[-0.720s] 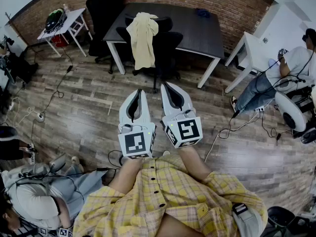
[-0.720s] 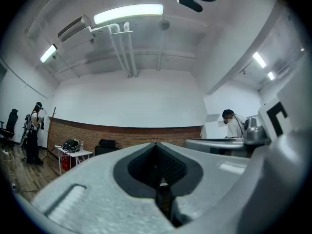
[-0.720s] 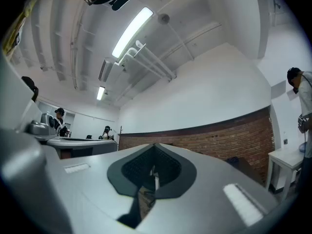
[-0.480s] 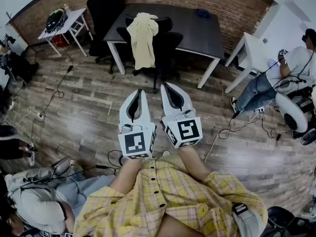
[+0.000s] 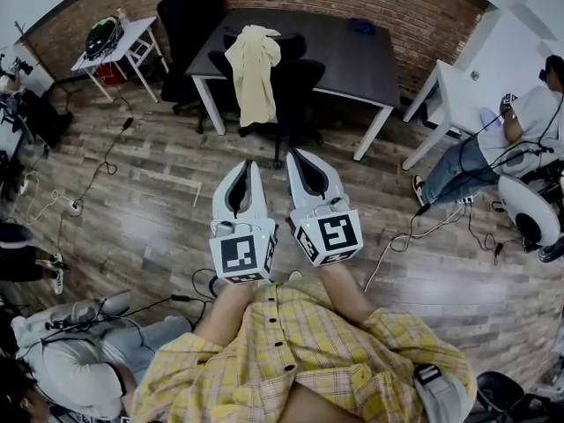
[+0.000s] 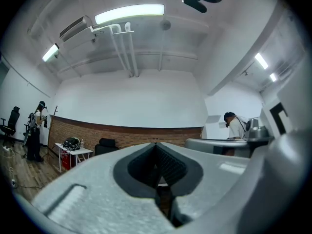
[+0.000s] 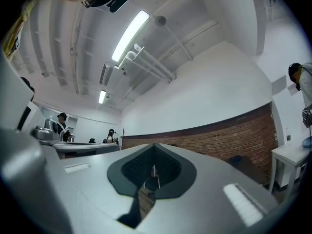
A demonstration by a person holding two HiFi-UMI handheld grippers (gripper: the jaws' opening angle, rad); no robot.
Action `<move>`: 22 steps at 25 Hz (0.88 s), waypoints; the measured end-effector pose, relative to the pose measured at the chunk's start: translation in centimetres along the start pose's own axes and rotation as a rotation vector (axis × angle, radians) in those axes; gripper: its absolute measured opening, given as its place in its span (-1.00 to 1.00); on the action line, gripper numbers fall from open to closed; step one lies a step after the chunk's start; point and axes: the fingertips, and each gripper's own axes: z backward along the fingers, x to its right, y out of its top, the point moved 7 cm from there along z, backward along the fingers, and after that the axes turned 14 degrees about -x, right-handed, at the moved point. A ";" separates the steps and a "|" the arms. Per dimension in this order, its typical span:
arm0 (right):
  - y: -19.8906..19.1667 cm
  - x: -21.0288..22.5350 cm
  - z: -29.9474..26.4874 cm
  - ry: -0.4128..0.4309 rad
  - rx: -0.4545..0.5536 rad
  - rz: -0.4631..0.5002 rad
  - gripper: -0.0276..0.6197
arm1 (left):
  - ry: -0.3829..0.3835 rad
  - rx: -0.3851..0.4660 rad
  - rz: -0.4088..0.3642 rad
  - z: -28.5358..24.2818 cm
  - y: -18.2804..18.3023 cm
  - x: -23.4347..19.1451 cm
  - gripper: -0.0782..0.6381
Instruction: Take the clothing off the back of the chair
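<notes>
A pale yellow garment (image 5: 253,70) hangs over the back of a black office chair (image 5: 291,91) pushed up to a dark table (image 5: 352,55) at the far side of the room. Both grippers are held side by side in front of the person, well short of the chair. My left gripper (image 5: 248,163) is shut with nothing in it, its tips meeting in the left gripper view (image 6: 156,144). My right gripper (image 5: 293,152) also has its jaws together and empty, as the right gripper view (image 7: 154,145) shows. Both point up at the ceiling and far wall.
A second black chair (image 5: 185,20) stands left of the table. A white side table (image 5: 115,47) with a helmet is at the far left. A seated person (image 5: 515,139) is at the right, another person (image 5: 79,359) at the near left. Cables (image 5: 88,183) trail across the wooden floor.
The grippers have stayed as they were. The person at the near left has shifted a little, and the view has drifted slightly.
</notes>
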 end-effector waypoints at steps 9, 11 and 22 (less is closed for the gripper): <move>-0.7 2.1 1.0 0.022 -0.006 -0.009 -0.90 | 0.035 -0.020 0.005 -0.6 -0.8 2.1 -0.78; -0.9 2.4 1.0 0.027 -0.006 -0.016 -0.90 | 0.041 -0.020 -0.003 -0.8 -0.8 2.3 -0.78; -1.3 5.0 -3.0 0.005 -0.019 -0.013 -0.90 | 0.018 -0.009 0.013 -5.8 -1.0 0.7 -0.78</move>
